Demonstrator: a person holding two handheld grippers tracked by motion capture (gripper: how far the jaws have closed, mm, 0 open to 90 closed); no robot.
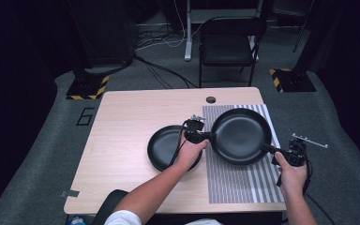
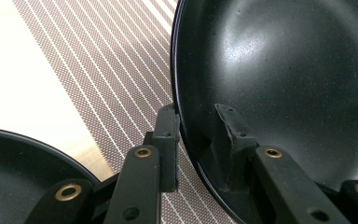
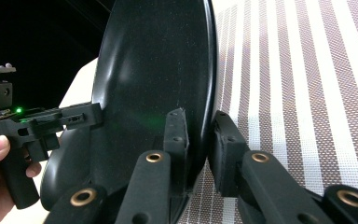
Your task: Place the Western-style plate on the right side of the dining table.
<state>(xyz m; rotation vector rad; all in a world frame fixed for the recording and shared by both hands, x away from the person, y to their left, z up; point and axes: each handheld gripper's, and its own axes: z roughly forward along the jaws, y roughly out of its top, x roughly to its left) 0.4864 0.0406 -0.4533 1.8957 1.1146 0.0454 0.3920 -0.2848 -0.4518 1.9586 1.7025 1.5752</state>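
A large black plate [image 1: 241, 133] is over the striped mat [image 1: 234, 187]. My left gripper [image 1: 211, 136] is shut on its left rim. In the left gripper view the jaws [image 2: 198, 140] straddle the rim of the large plate [image 2: 284, 70], one pad inside and one outside. My right gripper [image 1: 266, 148] is shut on the plate's near right rim. In the right gripper view its jaws [image 3: 198, 140] pinch the edge of the plate [image 3: 154, 70], with the left gripper [image 3: 93, 116] across from it. A smaller black plate [image 1: 164, 145] lies on the table under my left hand.
The wooden table [image 1: 122, 136] has bare room on its left half and a cable hole [image 1: 210, 99] at the back. The mat [image 2: 98, 60] covers the right side. A folding chair [image 1: 227, 47] and cables stand on the floor beyond the table.
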